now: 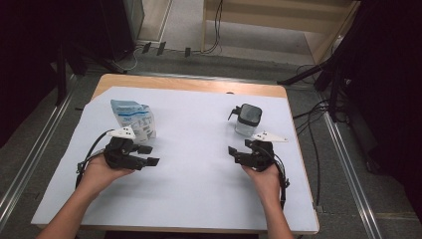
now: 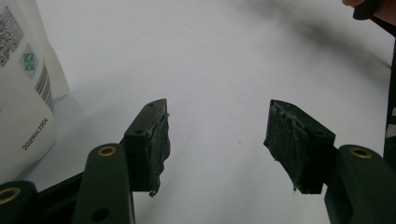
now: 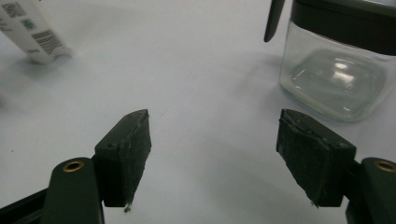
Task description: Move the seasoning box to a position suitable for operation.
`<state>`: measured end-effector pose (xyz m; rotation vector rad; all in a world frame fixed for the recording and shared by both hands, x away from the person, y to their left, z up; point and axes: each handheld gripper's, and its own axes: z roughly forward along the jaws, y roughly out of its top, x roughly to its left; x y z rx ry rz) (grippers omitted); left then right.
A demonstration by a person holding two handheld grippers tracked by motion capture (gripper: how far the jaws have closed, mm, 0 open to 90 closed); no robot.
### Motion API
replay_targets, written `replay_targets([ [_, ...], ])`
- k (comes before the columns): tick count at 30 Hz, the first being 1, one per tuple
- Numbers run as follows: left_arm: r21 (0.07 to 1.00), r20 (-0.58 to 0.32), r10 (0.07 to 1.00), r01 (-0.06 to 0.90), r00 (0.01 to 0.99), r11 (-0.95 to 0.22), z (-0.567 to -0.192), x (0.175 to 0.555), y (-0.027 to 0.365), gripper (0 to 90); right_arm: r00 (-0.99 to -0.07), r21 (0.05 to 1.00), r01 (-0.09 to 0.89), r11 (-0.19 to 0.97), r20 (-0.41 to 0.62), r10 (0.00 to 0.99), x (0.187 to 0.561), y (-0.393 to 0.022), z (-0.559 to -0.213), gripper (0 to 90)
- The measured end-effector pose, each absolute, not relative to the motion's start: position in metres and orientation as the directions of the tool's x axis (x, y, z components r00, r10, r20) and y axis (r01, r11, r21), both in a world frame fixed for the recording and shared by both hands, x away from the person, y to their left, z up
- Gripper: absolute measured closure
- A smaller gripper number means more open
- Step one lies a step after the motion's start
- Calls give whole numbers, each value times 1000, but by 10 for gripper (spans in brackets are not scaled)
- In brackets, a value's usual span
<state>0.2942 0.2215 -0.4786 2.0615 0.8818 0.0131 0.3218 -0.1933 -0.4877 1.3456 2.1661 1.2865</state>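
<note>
White sheet (image 1: 199, 164) over a wooden table (image 1: 189, 83); broad bare stretch between the two grippers and toward the near edge, nothing in the way there. Wood strip exposed along the far edge, sheet's right border close beside the right hand.

Blue-and-white refill pouch (image 1: 132, 118) standing upright at far left, long axis vertical, printed face toward the camera in the high view; barcode side visible at the left of the left gripper view. Clear glass jar (image 1: 247, 120) with dark lid, upright at far right, a thin dark lever or spout jutting from the lid's left side.

Left gripper (image 1: 149, 155) just in front of the pouch, slightly to its right, apart from it; jaws parted wide, nothing between the pads (image 2: 161, 144), pointing across the sheet toward the middle.

Right gripper (image 1: 239, 150) just in front of the jar, not touching; jaws spread, empty, pads (image 3: 133, 154) bare, jar ahead and to the right of the gap in the right gripper view.
</note>
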Motion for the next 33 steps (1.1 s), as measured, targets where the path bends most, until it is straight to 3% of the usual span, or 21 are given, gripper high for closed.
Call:
replay_targets([
  [7,717,-275,587,569,761,-402,-479,295,214,403,-425,818,566,97,189,885,327,-199,-486,158],
  [14,718,-278,583,568,763,-402,-479,296,212,406,-335,822,559,104,110,936,344,-192,-485,143],
  [26,717,-291,583,576,759,-392,-481,298,212,408,-170,807,591,-15,143,975,373,-190,-497,0],
  [29,716,-290,579,574,762,-398,-481,297,211,408,-139,801,599,-8,113,984,381,-187,-497,0],
  [33,715,-289,579,574,762,-400,-481,296,211,407,-139,816,576,-39,145,979,385,-187,-495,0],
])
